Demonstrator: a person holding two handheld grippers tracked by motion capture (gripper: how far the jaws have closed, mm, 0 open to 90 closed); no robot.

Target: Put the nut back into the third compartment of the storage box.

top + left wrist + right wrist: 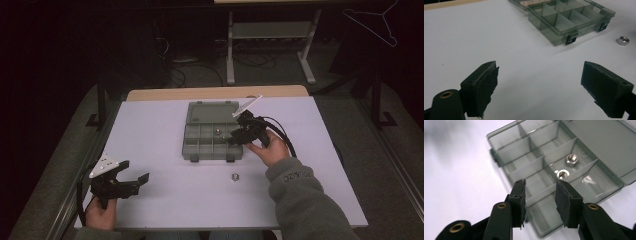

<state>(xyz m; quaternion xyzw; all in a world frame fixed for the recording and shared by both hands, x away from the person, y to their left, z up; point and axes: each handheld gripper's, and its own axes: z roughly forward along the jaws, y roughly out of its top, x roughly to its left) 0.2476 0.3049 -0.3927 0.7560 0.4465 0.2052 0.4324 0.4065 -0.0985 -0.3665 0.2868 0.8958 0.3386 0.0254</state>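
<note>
High view: open grey organizer box (pixel 212 132) sits mid-worktop (pixel 165 200), lid flat behind it, likely so the compartments stay reachable from above. Right gripper (pixel 239 136) hovers over the box's right side, hand angled in from the near right, jaws parted and empty, probably having let go or lining up. In the right gripper view two nuts (pixel 571 159) lie in one compartment. One loose nut (pixel 234 176) lies on the worktop just in front of the box. Left gripper (pixel 134 181) rests low at the near left, well apart, jaws spread wide, holding nothing.
</note>
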